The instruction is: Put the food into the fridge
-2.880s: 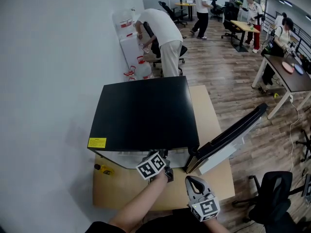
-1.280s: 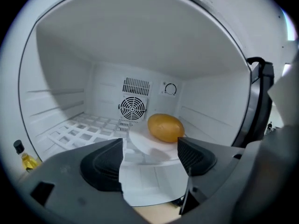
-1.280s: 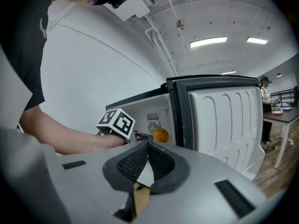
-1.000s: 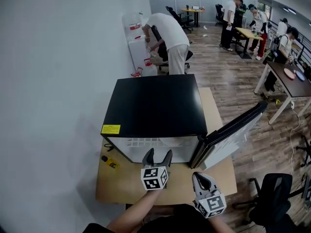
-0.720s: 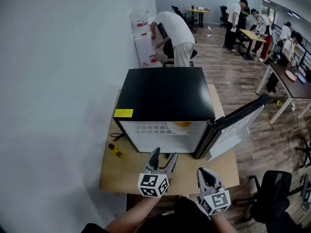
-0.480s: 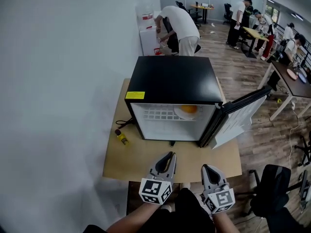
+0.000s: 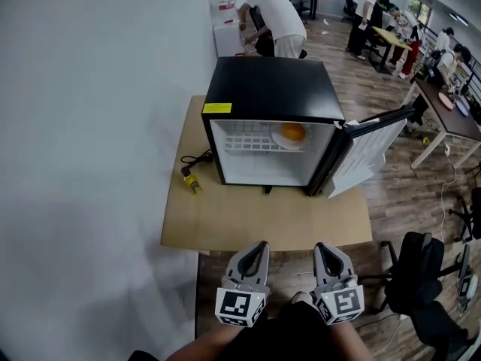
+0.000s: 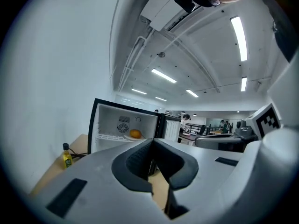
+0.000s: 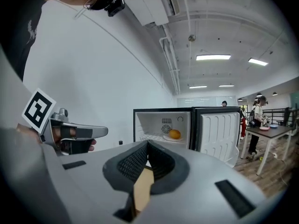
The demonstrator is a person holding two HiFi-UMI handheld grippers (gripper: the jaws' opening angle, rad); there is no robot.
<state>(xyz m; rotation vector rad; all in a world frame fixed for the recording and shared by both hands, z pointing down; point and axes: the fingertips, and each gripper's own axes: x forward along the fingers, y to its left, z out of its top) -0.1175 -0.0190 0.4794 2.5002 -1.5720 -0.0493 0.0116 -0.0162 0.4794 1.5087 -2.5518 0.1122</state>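
Orange (image 7: 292, 131) in fridge (image 7: 270, 89); L gripper (image 7: 261, 246) & R gripper (image 7: 322, 248) both pressed together, empty.
We see the orange on a plate (image 7: 277, 138) on the fridge's wire shelf (image 7: 244, 142), right of centre. The door (image 7: 368, 145) is swung open at the fridge's right. Fridge sits at the back of a table (image 7: 263, 216). A small yellow bottle (image 7: 191, 184) stands just left of the fridge front, near a black cable (image 7: 197, 159). Both grippers hang well in front of the fridge, off the table edge, side by side, pointing at it. L jaws just closed, tips touching, nothing between; R jaws likewise meet at the tips, nothing held.
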